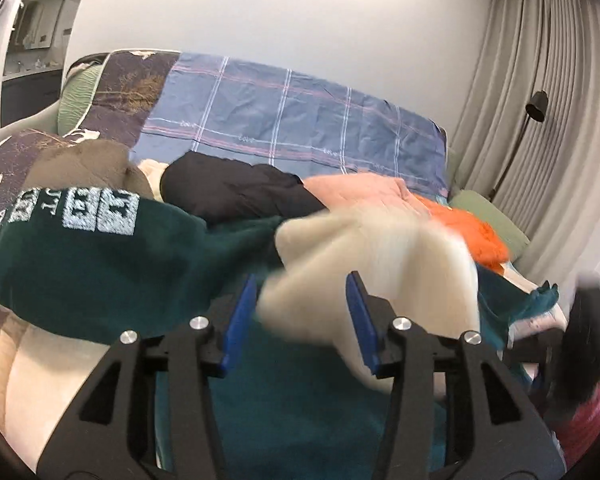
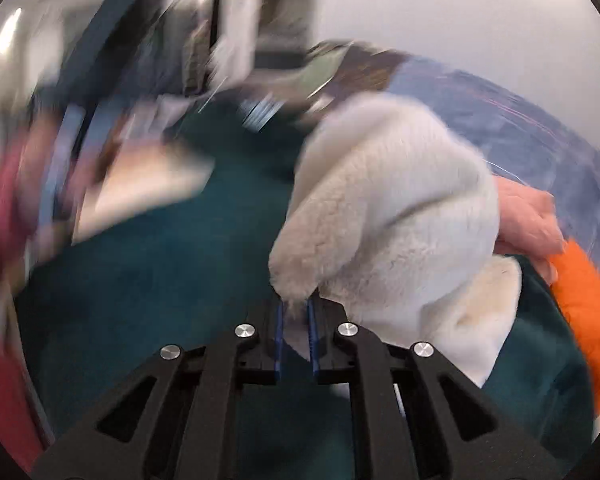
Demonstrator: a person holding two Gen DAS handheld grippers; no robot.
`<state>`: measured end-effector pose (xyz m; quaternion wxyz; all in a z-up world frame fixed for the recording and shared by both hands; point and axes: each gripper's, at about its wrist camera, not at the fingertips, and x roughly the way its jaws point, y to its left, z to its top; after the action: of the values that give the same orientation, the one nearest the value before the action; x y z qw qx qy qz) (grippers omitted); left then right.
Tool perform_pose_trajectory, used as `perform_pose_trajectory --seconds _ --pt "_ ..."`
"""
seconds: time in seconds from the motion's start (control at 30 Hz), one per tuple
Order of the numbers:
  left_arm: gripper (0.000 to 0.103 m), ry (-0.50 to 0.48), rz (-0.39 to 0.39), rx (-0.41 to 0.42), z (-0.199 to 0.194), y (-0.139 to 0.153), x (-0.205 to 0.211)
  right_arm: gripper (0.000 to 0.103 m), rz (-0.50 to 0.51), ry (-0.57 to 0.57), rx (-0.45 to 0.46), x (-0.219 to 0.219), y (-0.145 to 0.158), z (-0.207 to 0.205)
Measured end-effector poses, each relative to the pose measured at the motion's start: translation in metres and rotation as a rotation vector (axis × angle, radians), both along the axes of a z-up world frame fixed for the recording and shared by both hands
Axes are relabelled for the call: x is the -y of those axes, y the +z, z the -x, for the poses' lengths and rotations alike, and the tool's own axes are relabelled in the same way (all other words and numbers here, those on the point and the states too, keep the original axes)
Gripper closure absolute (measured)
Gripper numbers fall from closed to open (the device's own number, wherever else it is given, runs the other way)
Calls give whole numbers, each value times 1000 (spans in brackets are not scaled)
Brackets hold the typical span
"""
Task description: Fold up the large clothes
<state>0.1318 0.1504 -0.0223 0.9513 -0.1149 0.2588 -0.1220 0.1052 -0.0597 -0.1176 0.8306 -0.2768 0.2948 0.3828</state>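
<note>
A cream fleece garment (image 1: pixel 380 248) lies bunched on a dark green sweatshirt (image 1: pixel 80 248) with white lettering, spread over the bed. My left gripper (image 1: pixel 302 312) is open above the sweatshirt. A blurred fold of the fleece sits between its blue pads (image 1: pixel 242 316), and I see no pinch on it. In the right wrist view my right gripper (image 2: pixel 296 320) is shut on the lower edge of the cream fleece (image 2: pixel 392 208), whose pile pokes out between the narrow pads. The green sweatshirt (image 2: pixel 160 260) spreads beneath. A red sleeve (image 2: pixel 0 208) shows blurred at the left.
The bed has a blue plaid sheet (image 1: pixel 280 112) and dark patterned pillows (image 1: pixel 132 80) at its far left. Black (image 1: pixel 228 188), pink (image 1: pixel 364 188), orange (image 1: pixel 472 228) and tan (image 1: pixel 80 164) garments are heaped beyond the sweatshirt. Curtains (image 1: pixel 540 60) and a floor lamp (image 1: pixel 537 106) stand on the right.
</note>
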Motion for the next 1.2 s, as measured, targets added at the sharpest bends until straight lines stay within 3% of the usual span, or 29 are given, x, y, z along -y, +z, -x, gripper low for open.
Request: perform_pose_trajectory --seconds 0.07,0.2,0.27,0.37,0.43,0.5,0.57,0.6,0.67,0.77,0.83,0.87,0.93,1.0,1.03,1.07,1.1,1.13,1.2 --pt "54 -31 -6 -5 0 -1 7 77 62 -5 3 3 -13 11" --pt "45 -109 -90 -10 -3 -7 36 54 -83 -65 -40 37 10 21" --pt "39 -163 -147 -29 -1 -16 54 51 -197 -108 -57 58 29 17" --pt "39 -216 -239 -117 -8 -41 80 51 -259 -219 -71 71 40 1" --pt "39 -258 -273 -187 -14 -62 91 51 -236 -324 -66 71 33 -13" --pt "41 -262 -391 -279 -18 -91 104 51 -159 -467 -85 66 15 -33" --pt "44 -271 -426 -274 -14 -93 106 51 -180 -557 -165 78 1 -55" --pt "46 -280 -417 -273 -12 -86 104 51 -219 -582 -199 86 0 -65" --pt "47 -294 -308 -232 -9 -57 88 50 -329 -664 -266 112 3 -88" --pt "36 -229 -195 -137 -17 -18 58 46 -428 -718 -308 135 10 -116" --pt "28 -161 -178 -102 -36 -3 45 42 -436 -715 -331 136 11 -138" --pt "25 -134 -162 -109 -55 -2 37 35 -429 -709 -346 135 10 -151" --pt "20 -148 -116 -178 -94 -12 30 33 -422 -704 -387 131 3 -173" --pt "20 -146 -76 -316 -142 -41 29 35 -431 -687 -449 121 -9 -193" --pt "27 -152 -71 -363 -155 -54 30 45 -435 -672 -470 117 -14 -199" --pt "45 -157 -70 -407 -171 -70 33 95 -407 -656 -445 108 -14 -202" --pt "92 -175 -59 -442 -183 -82 37 94 -385 -660 -392 105 -9 -200" --pt "91 -179 -38 -462 -190 -85 39 94 -394 -664 -321 103 1 -202" --pt "91 -132 11 -347 -190 -75 35 94 -450 -663 -215 110 21 -203"
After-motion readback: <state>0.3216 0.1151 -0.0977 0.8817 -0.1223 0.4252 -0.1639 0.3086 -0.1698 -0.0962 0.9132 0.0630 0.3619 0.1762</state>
